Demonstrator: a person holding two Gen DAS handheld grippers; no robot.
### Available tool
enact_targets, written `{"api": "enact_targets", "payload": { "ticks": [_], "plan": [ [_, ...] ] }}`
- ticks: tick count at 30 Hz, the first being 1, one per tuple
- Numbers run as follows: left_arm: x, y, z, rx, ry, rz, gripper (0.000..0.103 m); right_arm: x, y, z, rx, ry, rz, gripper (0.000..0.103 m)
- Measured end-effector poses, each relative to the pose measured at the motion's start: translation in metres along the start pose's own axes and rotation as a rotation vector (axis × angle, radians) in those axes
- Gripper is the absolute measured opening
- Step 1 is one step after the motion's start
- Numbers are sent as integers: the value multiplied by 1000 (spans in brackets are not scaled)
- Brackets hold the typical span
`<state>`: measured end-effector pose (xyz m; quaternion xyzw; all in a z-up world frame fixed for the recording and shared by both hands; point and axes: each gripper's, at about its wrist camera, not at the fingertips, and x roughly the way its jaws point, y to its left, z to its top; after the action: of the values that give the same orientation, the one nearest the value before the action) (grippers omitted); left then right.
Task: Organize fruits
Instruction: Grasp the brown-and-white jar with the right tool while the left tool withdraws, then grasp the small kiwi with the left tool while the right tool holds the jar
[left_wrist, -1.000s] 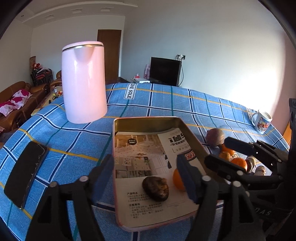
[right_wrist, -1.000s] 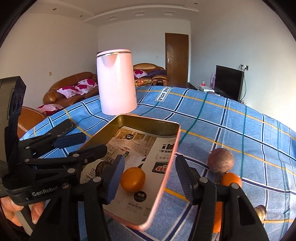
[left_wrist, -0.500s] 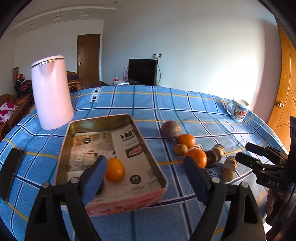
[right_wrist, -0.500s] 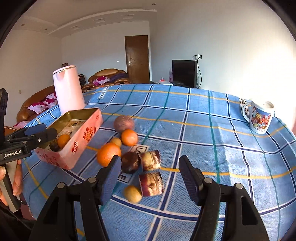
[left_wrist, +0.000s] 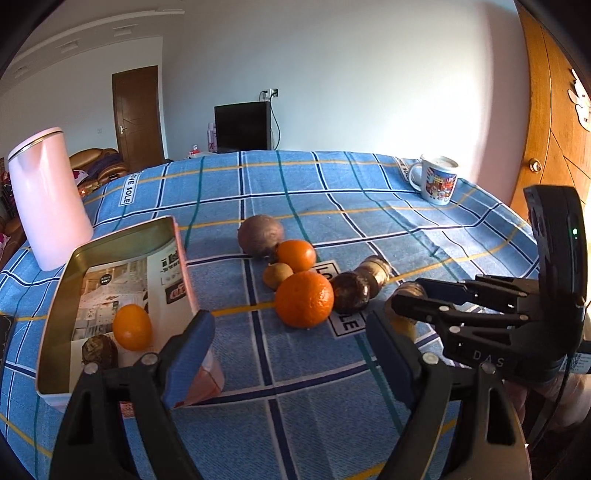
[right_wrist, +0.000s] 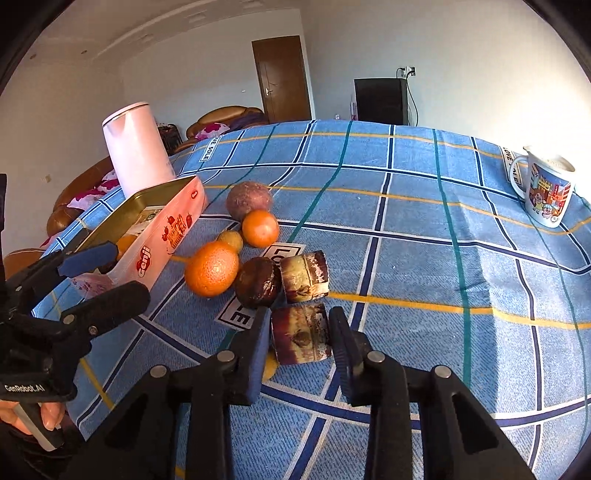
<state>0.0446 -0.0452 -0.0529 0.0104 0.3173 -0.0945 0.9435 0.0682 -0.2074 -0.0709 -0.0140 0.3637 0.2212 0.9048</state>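
Right tongs (right_wrist: 299, 345) closing around the cut fruit chunk (right_wrist: 301, 338); left tongs (left_wrist: 288, 354) wide.

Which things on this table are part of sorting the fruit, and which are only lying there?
Part of the job: tin box; big orange; small orange; round purple fruit; cut brown piece, between the closing right gripper jaws.

Only lying there: pink kettle; mug.

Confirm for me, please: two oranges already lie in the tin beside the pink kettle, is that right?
Not quite: the tin holds one orange, plus a dark brown fruit, as the left wrist view shows. It does stand beside the pink kettle.
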Motion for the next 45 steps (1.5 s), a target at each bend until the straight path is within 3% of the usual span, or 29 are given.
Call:
{"api": "enact_targets", "payload": {
  "ticks": [7,12,15,18,21,23,27,45],
  "plan": [
    [13,-25,2,32,43,-62,86,-22,-21,-9,87,-101,-64,33],
    [30,-43,1,43,100,-112,82,-28,-39,-12,124,-113,-85,33],
    [38,-52,1,49,133,-135,74,-29,-38,-11,119,-122,-83,33],
    [44,-60,-1,58,164,-158,57,-30,-38,-11,117,-127,-78,34],
    [51,-65,-4,62,197,-179,52,-30,-36,-12,109,-130,-80,34],
    [54,-70,-7,79,212,-184,43,-31,-36,-13,105,-133,-83,34],
    [53,-69,-7,83,208,-202,30,-31,-34,-13,92,-138,-88,34],
    [28,-58,-4,56,38,-172,30,-48,-25,-19,46,-245,-98,34]
  ]
}}
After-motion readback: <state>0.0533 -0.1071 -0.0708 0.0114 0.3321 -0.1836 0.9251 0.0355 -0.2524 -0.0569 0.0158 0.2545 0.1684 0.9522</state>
